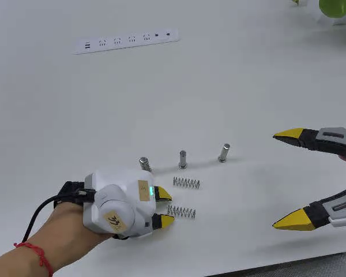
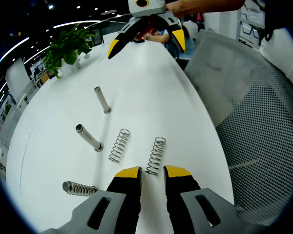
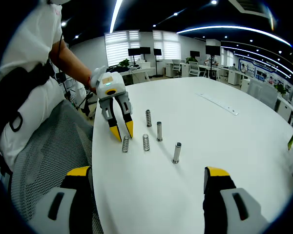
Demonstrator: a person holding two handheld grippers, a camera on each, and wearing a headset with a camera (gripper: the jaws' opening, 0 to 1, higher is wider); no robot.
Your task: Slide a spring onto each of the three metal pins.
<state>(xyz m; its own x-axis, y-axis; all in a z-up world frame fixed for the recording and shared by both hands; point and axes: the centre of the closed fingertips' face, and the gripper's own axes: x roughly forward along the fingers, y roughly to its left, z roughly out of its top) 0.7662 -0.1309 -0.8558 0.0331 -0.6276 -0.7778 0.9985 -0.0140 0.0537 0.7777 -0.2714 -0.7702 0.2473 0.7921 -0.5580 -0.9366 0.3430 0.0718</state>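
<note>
Pins (image 1: 183,159) are standing in a row of three on the white table (image 1: 161,86). The end pin (image 1: 144,164) at 9 o'clock is wearing a spring. The far spring (image 1: 186,183) and the near spring (image 1: 181,212) are lying flat at 6 o'clock from the row. The left gripper (image 1: 169,208) is sitting low, jaws a little apart, tips by the near spring's end, not pinching it. The right gripper (image 1: 275,181) is hanging at 3 o'clock, jaws wide apart, holding nothing.
</note>
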